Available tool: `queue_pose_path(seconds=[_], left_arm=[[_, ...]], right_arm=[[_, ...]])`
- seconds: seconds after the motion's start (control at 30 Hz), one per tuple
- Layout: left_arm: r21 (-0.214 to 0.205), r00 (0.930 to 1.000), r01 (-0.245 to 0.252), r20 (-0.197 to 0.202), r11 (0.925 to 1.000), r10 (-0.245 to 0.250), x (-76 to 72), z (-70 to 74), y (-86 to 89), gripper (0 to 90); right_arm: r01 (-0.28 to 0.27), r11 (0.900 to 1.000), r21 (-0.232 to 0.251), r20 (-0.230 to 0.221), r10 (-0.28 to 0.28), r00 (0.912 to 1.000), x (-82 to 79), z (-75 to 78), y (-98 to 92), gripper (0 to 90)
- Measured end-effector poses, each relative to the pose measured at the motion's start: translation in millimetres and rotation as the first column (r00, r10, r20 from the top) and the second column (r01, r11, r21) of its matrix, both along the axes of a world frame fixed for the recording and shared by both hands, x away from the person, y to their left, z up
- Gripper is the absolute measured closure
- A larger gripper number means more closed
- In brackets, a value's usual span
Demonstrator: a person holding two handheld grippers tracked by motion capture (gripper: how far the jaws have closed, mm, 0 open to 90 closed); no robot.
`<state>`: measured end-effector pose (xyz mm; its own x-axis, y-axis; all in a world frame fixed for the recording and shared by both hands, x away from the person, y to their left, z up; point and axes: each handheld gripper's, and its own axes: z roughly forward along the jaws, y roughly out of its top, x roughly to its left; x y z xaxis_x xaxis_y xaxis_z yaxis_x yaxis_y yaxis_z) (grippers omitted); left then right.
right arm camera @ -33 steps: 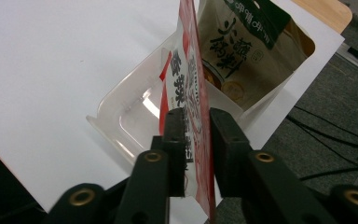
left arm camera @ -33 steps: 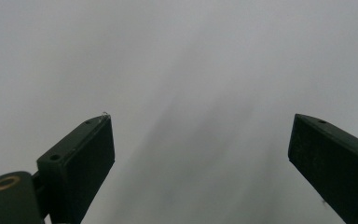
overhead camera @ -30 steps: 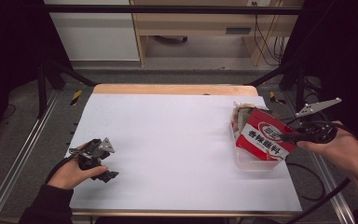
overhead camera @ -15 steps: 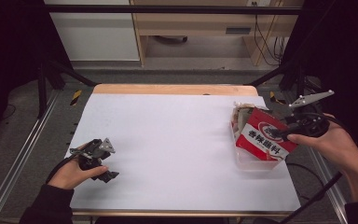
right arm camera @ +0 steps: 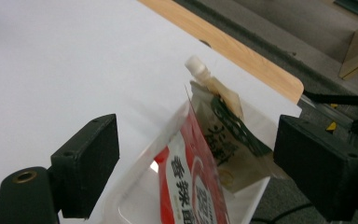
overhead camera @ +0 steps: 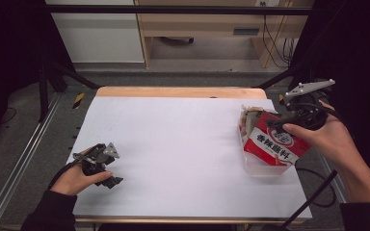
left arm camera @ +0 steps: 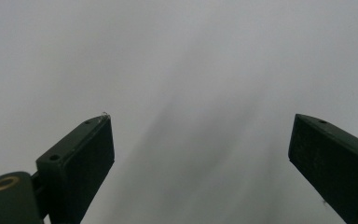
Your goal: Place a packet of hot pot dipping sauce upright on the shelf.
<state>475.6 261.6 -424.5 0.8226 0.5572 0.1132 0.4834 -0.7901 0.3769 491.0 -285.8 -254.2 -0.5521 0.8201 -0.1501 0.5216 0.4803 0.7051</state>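
A red pouch with white lettering stands tilted in a clear plastic tray at the table's right side. Behind it leans a beige pouch with a white spout. My right gripper hovers just above the red pouch, held by a hand. In the right gripper view its jaws stand wide open, with the red pouch and the beige pouch below and between them, untouched. My left gripper rests near the front left of the table. It is open over bare white surface.
The white table top has a wooden strip along its far edge. Metal rails run down both sides. A cable trails from the right gripper off the table's right edge. Cabinets stand on the floor beyond.
My right gripper has drifted toward the far side and slightly left above the tray. The left gripper and the pouches have stayed put.
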Motion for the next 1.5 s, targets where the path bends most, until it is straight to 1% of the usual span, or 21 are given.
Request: queue_pose_path(seconds=[0.03, 0.07, 0.2, 0.23, 0.27, 0.3, 0.37, 0.47, 0.67, 0.83, 0.87, 0.97, 1.07, 1.1, 1.17, 1.33, 1.5], left_arm=[[0.000, 1.0000, 0.000, 0.000, 1.0000, 0.000, 0.0, 0.0, 0.0, 6.8], [-0.005, 1.0000, -0.004, 0.002, 1.0000, 0.004, 0.0, -0.2, 0.0, 6.8], [-0.008, 0.9999, -0.011, 0.004, 0.9999, 0.011, 0.2, -0.1, 0.2, 6.7], [-0.008, 0.9999, -0.011, 0.004, 0.9999, 0.011, 0.2, -0.1, 0.2, 6.6], [-0.012, 0.9999, -0.015, 0.007, 0.9998, 0.016, 0.2, -0.2, 0.3, 6.6], [-0.012, 0.9999, -0.015, 0.007, 0.9998, 0.016, 0.2, -0.2, 0.3, 6.6], [-0.019, 0.9997, -0.018, 0.014, 0.9997, 0.018, 1.0, -0.1, 1.0, 6.6], [-0.015, 0.9997, -0.018, 0.017, 0.9997, 0.018, 1.5, 0.3, 1.9, 6.6], [-0.018, 0.9996, -0.019, 0.019, 0.9997, 0.020, 1.5, 1.4, 2.5, 6.3], [-0.016, 0.9996, -0.020, 0.021, 0.9997, 0.020, 1.4, 1.1, 2.1, 6.2], [-0.021, 0.9995, -0.023, 0.022, 0.9995, 0.023, 1.1, 0.9, 1.9, 6.2], [-0.018, 0.9996, -0.020, 0.020, 0.9996, 0.020, 1.4, 1.5, 2.3, 6.2], [-0.024, 0.9995, -0.022, 0.020, 0.9995, 0.023, 1.1, 1.3, 2.1, 6.2], [-0.024, 0.9996, -0.022, 0.019, 0.9995, 0.022, 1.2, 1.3, 2.1, 6.2], [-0.018, 0.9996, -0.020, 0.020, 0.9996, 0.020, 1.5, 1.5, 2.4, 6.2], [-0.021, 0.9994, -0.023, 0.024, 0.9995, 0.024, 1.6, 1.5, 2.9, 6.2], [-0.032, 0.9992, -0.026, 0.029, 0.9992, 0.027, 1.1, 2.7, 3.2, 6.1]], right_arm=[[0.000, 1.0000, 0.000, 0.000, 0.000, 1.0000, 0.0, 0.0, 0.0, 14.8], [-0.003, 1.0000, 0.003, 0.014, 0.003, 0.9999, 0.5, 3.8, 7.8, 14.4], [0.004, 0.9999, 0.012, 0.048, -0.004, 0.9988, 1.4, 9.3, 20.6, 14.1], [0.004, 0.9999, 0.012, 0.048, -0.004, 0.9988, 1.4, 9.3, 20.6, 14.1], [-0.003, 0.9998, 0.020, 0.057, 0.002, 0.9984, 1.7, 11.5, 28.0, 13.9], [-0.003, 0.9998, 0.020, 0.057, 0.002, 0.9984, 1.7, 11.5, 28.0, 13.9], [-0.009, 0.9997, 0.024, 0.061, 0.008, 0.9981, 3.1, 13.3, 38.4, 13.9], [-0.014, 0.9995, 0.029, 0.067, 0.012, 0.9977, 5.9, 13.7, 46.4, 13.8], [-0.003, 0.9993, 0.037, 0.077, 0.000, 0.9970, 11.2, 14.3, 54.7, 13.3], [0.001, 0.9988, 0.050, 0.074, -0.005, 0.9973, 13.7, 13.5, 58.4, 12.7], [0.001, 0.9988, 0.050, 0.075, -0.005, 0.9971, 14.1, 13.1, 59.1, 12.6], [-0.001, 0.9989, 0.047, 0.080, -0.002, 0.9968, 14.8, 12.5, 63.5, 11.7], [0.001, 0.9989, 0.048, 0.083, -0.005, 0.9966, 15.4, 11.9, 66.3, 10.9], [0.009, 0.9986, 0.052, 0.084, -0.013, 0.9964, 15.5, 11.9, 67.9, 10.8], [0.009, 0.9984, 0.056, 0.087, -0.013, 0.9961, 16.0, 12.0, 71.5, 10.6], [-0.007, 0.9981, 0.061, 0.094, 0.001, 0.9955, 18.0, 10.4, 82.7, 9.9], [-0.009, 0.9977, 0.067, 0.102, 0.002, 0.9948, 20.3, 7.5, 94.1, 10.0]])
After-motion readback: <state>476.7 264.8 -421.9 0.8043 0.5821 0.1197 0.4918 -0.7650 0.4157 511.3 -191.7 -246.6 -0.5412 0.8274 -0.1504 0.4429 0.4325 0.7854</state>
